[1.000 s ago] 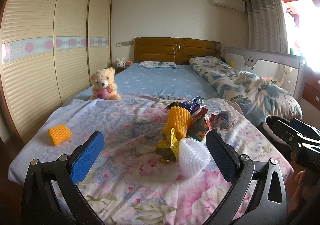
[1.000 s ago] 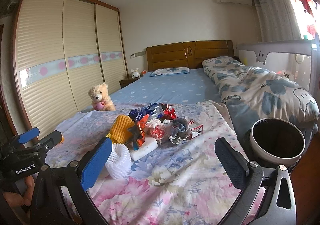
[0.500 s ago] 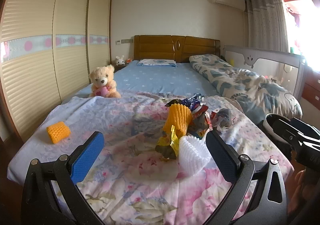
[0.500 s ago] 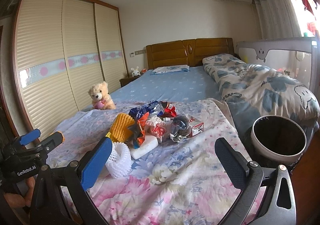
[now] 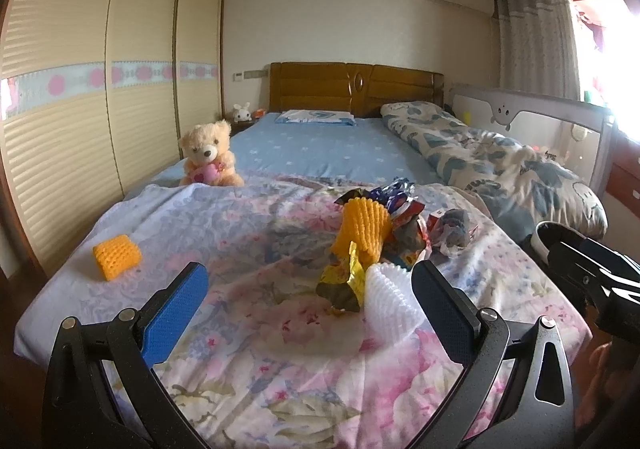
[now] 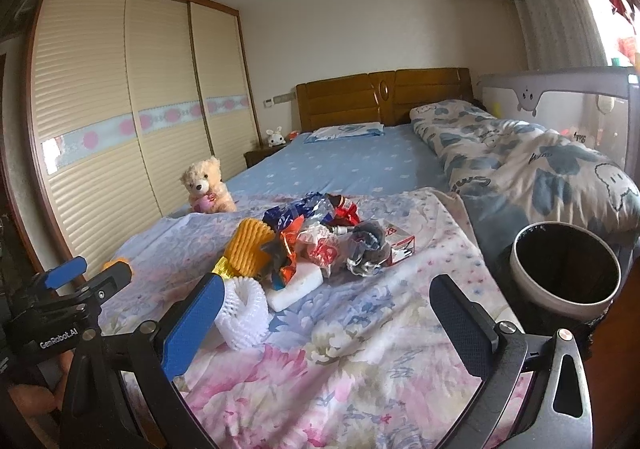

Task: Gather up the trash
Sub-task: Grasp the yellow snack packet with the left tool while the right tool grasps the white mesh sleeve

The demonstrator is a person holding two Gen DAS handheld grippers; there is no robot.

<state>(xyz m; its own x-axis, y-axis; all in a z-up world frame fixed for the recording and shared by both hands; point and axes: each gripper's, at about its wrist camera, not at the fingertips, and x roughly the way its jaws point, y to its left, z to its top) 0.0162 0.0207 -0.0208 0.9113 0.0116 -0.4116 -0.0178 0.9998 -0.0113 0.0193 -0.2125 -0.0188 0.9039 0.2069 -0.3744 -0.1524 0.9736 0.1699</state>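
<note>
A pile of trash [image 6: 320,245] lies on the floral bedspread: an orange foam net [image 5: 362,231], a white foam net [image 5: 390,305], a yellow wrapper [image 5: 344,281], crumpled snack bags and a small carton [image 6: 400,245]. A second orange foam net [image 5: 117,262] lies apart at the left. My left gripper [image 5: 310,309] is open and empty, hovering just short of the pile. My right gripper [image 6: 326,325] is open and empty, with the white net [image 6: 242,313] by its left finger. A white trash bin [image 6: 566,269] stands at the bed's right corner.
A teddy bear [image 5: 208,153] sits at the bed's left edge. A rumpled quilt [image 6: 520,169] lies on the right, with a bed rail [image 5: 532,117] behind it. Wardrobe doors [image 5: 100,89] line the left wall.
Both views have shifted only slightly. Both grippers stay open and the trash has not moved.
</note>
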